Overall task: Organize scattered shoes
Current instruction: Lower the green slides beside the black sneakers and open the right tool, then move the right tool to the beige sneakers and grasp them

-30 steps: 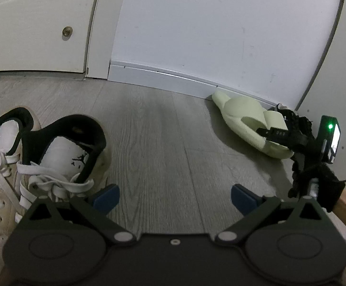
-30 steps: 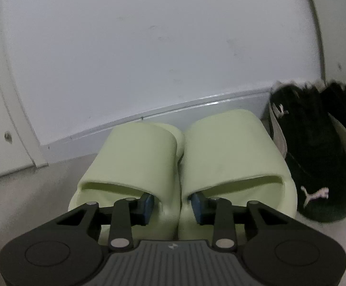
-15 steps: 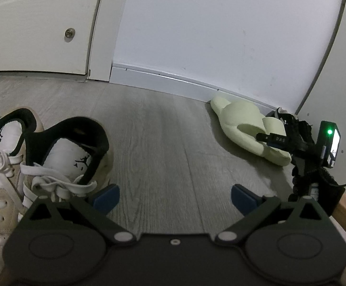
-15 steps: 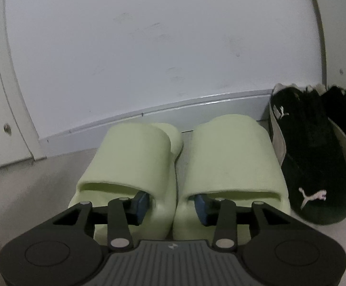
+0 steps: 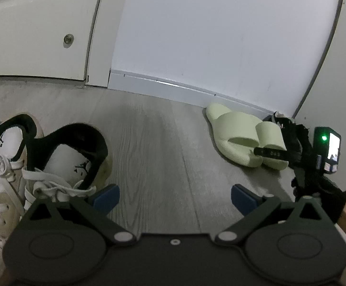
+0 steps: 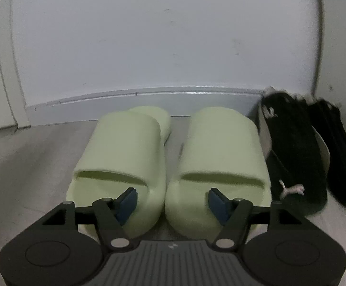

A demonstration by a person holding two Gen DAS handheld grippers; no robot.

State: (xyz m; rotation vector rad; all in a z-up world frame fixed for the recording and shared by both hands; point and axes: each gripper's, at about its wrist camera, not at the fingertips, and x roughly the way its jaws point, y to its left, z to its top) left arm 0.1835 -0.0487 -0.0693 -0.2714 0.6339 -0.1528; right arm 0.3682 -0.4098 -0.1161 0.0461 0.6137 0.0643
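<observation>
Since a second ago: our right gripper has spread its jaws and drawn back from the pale green slides; earlier the pads sat close together at the gap between the pair, now they stand wide, one over each heel.
Right jaws: spread, holding nothing, blue pads low in the frame over the slides' heel ends.
Left jaws: we see the left gripper spread wide too, empty, with bare grey floor between its pads.
Slides: side by side, toes toward the baseboard, beside the black Puma slippers at the right of the frame; we judge this pair placed.
Next thing: the white Jordan sneakers at the lower left of the left wrist view.
Deciding relation: the nearer sneaker lies just left of the left jaws, touching or nearly touching the left pad, its long axis running toward the camera, collar away from us.
Nearer hand: the left, we judge; the right is well apart, at the wall.
</observation>
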